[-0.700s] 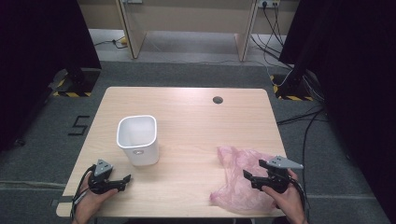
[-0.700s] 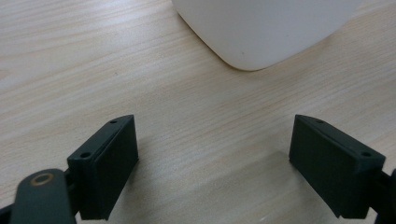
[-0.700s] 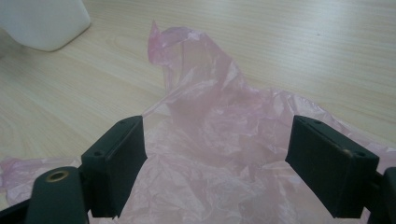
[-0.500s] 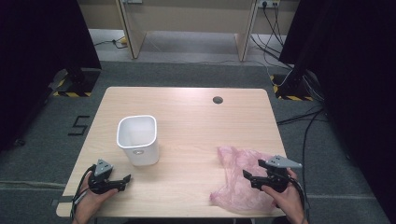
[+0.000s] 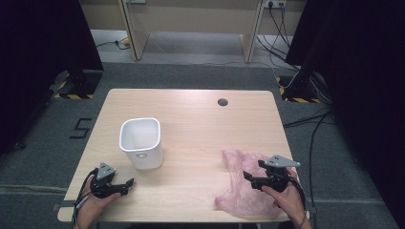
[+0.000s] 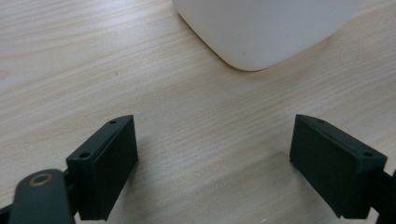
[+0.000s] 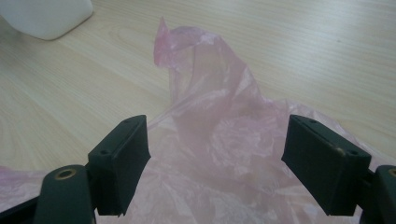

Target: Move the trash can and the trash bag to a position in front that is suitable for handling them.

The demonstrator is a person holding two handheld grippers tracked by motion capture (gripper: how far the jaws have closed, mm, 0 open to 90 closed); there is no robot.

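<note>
Right gripper (image 5: pixel 253 181): jaws spread wide, nothing between them; it hangs low over the bag (image 5: pixel 242 183) at the table's near right corner, and in the right gripper view (image 7: pixel 212 172) the pink film lies just beyond and under the jaws.
Left gripper (image 5: pixel 125 185): jaws also spread, empty; it sits near the near left edge of the table (image 5: pixel 200 119), pointing toward the bin (image 5: pixel 140 141), whose white wall fills the top of the left gripper view (image 6: pixel 266 32). Bare wood lies between its jaws (image 6: pixel 212 172).
Bag: thin pink plastic, crumpled and half flattened, touching the table and well apart from the bin. One corner stands up in a peak (image 7: pixel 164 39), the rest spreads toward the near edge.
Bin: white, upright, open at the top, seemingly empty, left of centre.
Handling: the bag looks very light, limp and slippery; it should fold and slide rather than resist, and a pinch on a single flat layer may slip out or drag the whole sheet across the wood. No sign that it is fragile, though thin film can tear if tugged.
Where to grip: probably the raised folds ahead of the right jaws, where several layers bunch; the standing peak is a second choice.
Risk: closing on flat film against the table may catch nothing.
</note>
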